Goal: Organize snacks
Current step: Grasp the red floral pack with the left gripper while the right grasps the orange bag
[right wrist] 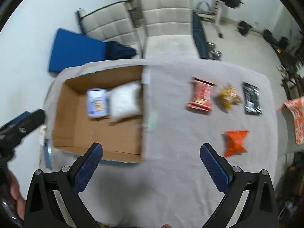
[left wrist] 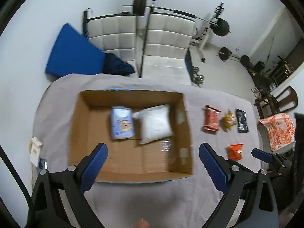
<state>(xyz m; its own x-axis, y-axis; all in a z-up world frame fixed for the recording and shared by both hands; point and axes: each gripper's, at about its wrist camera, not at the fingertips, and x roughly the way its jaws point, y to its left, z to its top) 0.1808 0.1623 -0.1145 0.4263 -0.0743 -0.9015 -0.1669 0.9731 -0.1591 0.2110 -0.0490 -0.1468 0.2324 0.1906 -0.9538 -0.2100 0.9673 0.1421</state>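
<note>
An open cardboard box [left wrist: 89,102] [right wrist: 64,114] sits on a grey-covered table. Inside lie a light blue packet [left wrist: 122,122] [right wrist: 97,102] and a white bag [left wrist: 154,124] [right wrist: 125,100]. To the box's right lie a red packet [left wrist: 211,118] [right wrist: 201,95], a yellow snack [left wrist: 229,120] [right wrist: 229,96], a black packet [left wrist: 241,120] [right wrist: 251,98] and an orange packet [left wrist: 235,152] [right wrist: 235,143]. My left gripper [left wrist: 153,168] hangs open above the box's near edge. My right gripper [right wrist: 152,168] is open over bare cloth, left of the orange packet.
A small cream packet [left wrist: 35,151] lies at the table's left edge. Two white padded chairs [left wrist: 165,36] and a blue mat [left wrist: 72,53] stand beyond the table. An orange-patterned cloth [left wrist: 278,131] drapes a chair at right. Barbells lie on the floor behind.
</note>
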